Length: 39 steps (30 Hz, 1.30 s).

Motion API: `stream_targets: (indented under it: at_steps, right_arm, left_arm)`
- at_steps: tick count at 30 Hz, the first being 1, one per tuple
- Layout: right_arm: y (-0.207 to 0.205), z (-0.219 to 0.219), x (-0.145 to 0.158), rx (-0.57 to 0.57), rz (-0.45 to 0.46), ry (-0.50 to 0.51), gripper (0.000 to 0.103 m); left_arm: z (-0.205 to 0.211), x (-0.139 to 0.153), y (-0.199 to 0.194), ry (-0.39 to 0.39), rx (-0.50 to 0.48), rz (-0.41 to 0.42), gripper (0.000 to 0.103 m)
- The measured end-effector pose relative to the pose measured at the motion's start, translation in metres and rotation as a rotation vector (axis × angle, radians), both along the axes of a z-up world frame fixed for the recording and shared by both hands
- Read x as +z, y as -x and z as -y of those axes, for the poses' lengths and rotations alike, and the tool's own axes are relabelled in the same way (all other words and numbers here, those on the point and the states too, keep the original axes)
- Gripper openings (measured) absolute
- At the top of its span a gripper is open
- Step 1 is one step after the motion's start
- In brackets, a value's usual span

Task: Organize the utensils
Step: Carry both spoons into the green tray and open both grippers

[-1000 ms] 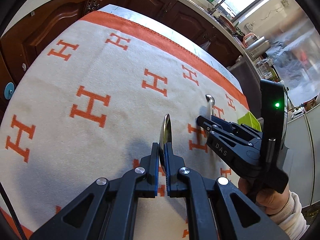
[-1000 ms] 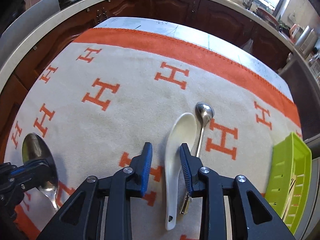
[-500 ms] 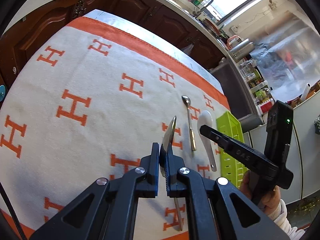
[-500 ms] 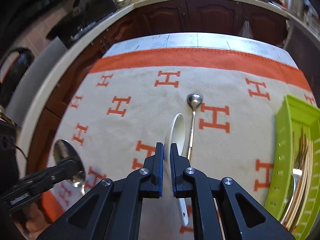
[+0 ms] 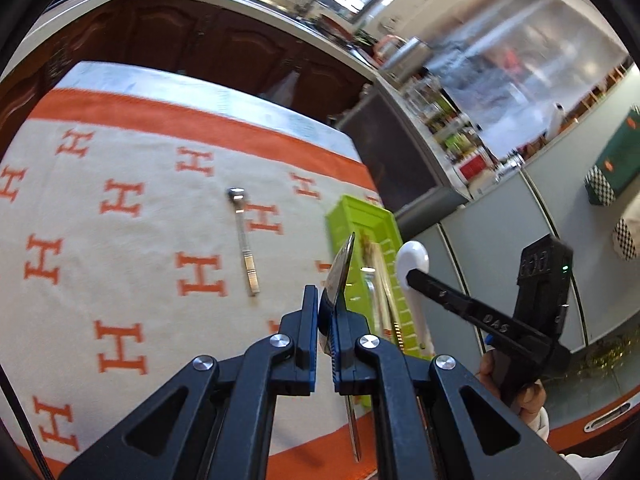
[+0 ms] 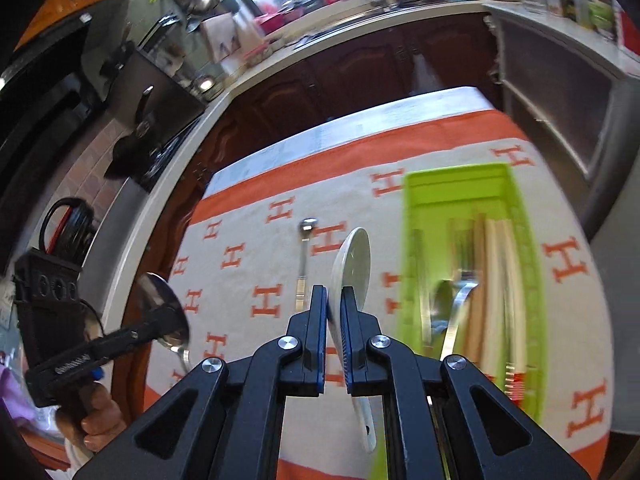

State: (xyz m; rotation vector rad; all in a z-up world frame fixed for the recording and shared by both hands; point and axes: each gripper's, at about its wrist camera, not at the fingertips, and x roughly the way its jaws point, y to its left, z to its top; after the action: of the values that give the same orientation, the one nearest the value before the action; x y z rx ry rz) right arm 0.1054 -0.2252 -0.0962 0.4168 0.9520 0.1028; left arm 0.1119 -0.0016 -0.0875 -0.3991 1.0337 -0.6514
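We hold two grippers, both lifted off the table. The left gripper (image 5: 326,312) is clamped on one large steel spoon (image 5: 340,268), seen edge-on from its own camera, its handle hanging below the blue pads. The right gripper (image 6: 334,312) has just pinched shut on one white ceramic soup spoon (image 6: 354,260), the bowl standing up past the fingertips and the handle trailing below.

Our landmark is the one lime-green slotted plastic cutlery tray (image 6: 456,188), which lies on the cream cloth with orange H letters (image 6: 240,280). The white spoon hangs in the air just left of the tray's near left wall in the right wrist view. The steel spoon is further left, out past the cloth's edge in that view. One small steel teaspoon with a gold-toned handle end (image 5: 244,240) lies flat on the cloth, well left of the tray. Inside the tray we see several utensils, blurred: pale sticks, a fork, and a spoon; we cannot count them surely.
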Motion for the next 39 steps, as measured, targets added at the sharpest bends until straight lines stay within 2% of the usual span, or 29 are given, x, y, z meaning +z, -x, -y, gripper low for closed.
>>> stream_targets:
  at_steps: [4, 8, 12, 20, 23, 26, 31, 35, 39]
  right_arm:
    - [0.024, 0.047, -0.01, -0.09, -0.018, 0.001, 0.006]
    - [0.046, 0.086, -0.023, -0.152, -0.028, -0.028, 0.006]
    - [0.064, 0.113, -0.032, -0.188, -0.03, -0.071, 0.006]
    - [0.069, 0.133, -0.052, -0.222, -0.028, -0.127, 0.006]
    - [0.069, 0.14, -0.053, -0.231, -0.013, -0.146, 0.006]
    - [0.06, 0.139, -0.051, -0.227, -0.004, -0.152, 0.006]
    - [0.044, 0.133, -0.05, -0.203, -0.005, -0.145, 0.006]
    - [0.024, 0.125, -0.058, -0.18, -0.024, -0.128, 0.006]
    - [0.005, 0.119, -0.07, -0.168, -0.059, -0.112, 0.007]
  left_arm:
    - [0.055, 0.014, -0.01, -0.036, -0.086, 0.025, 0.003]
    - [0.109, 0.011, -0.023, -0.094, -0.154, 0.026, 0.003]
    - [0.157, -0.007, -0.041, -0.191, -0.186, 0.012, 0.003]
    - [0.21, -0.05, -0.07, -0.379, -0.211, -0.019, 0.002]
    - [0.219, -0.063, -0.077, -0.419, -0.211, -0.027, 0.002]
    - [0.221, -0.068, -0.078, -0.426, -0.203, -0.031, 0.003]
    - [0.202, -0.051, -0.073, -0.402, -0.161, -0.015, 0.014]
    - [0.178, -0.035, -0.064, -0.421, -0.101, 0.012, 0.021]
    - [0.145, -0.029, -0.057, -0.435, -0.032, 0.003, 0.022]
